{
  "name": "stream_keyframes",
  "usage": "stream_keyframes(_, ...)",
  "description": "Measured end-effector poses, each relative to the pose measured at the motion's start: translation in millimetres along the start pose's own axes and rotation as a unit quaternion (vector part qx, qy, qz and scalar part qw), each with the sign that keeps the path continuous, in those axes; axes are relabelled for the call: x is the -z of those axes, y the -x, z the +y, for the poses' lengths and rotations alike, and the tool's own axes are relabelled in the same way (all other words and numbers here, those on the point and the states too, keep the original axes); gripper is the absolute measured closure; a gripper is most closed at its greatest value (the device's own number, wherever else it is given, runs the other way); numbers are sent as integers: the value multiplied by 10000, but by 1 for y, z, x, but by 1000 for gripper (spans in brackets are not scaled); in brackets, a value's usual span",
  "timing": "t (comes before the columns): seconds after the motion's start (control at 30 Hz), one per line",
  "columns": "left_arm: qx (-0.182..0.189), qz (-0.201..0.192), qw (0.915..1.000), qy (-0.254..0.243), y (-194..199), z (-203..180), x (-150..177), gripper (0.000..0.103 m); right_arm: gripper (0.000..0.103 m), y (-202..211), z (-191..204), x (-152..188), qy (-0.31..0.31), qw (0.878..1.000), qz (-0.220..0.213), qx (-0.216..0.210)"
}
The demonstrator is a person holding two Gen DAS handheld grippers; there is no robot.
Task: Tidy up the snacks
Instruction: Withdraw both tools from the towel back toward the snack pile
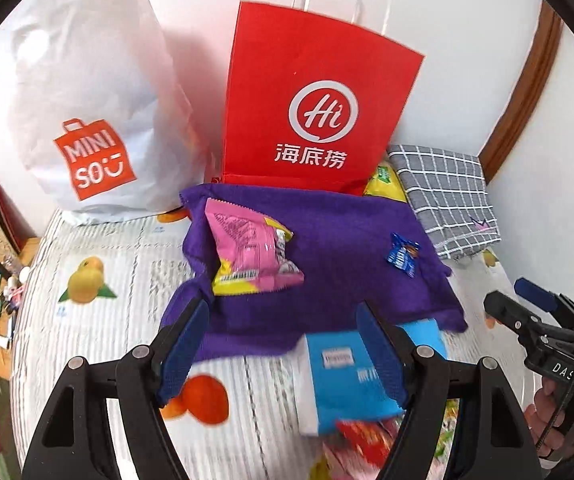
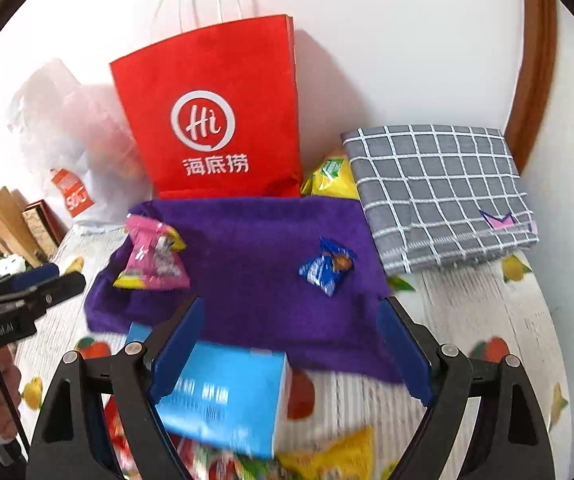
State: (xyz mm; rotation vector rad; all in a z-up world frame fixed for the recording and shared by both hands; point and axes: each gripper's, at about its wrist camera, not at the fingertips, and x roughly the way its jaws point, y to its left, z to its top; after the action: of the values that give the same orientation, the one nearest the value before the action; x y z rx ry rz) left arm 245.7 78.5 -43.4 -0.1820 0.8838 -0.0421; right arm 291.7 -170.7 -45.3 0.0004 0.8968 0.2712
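Both tools angle down over the purple cloth (image 1: 327, 256). The left hand-held gripper (image 1: 283, 356) gapes, jaws empty; the right hand-held gripper (image 2: 291, 344) too, spread wide, nothing held. Pink snack pack (image 1: 247, 252) lies at ten o'clock on the cloth, blue candy (image 2: 327, 266) at two, blue box (image 2: 227, 400) at six.

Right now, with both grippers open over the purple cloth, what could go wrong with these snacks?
The blue packet overhangs a loose pile of wrappers at the near edge, so a careless sweep of the left gripper might scatter them. The small blue candy lies flat on the soft purple cloth; the right gripper could pinch fabric with it. The red paper bag stands upright behind, so a push might tip it.
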Motion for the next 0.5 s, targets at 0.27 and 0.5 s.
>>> stream_keyframes(0.27,20,-173,9998,-136,40,-10,30,28,16,48,-21,45,-177,9991,-312,-229)
stream_keyframes(0.5,58,-265,9996,-117,61,-20,55,28,16,55,-41,84,-172,9997,-168,-81)
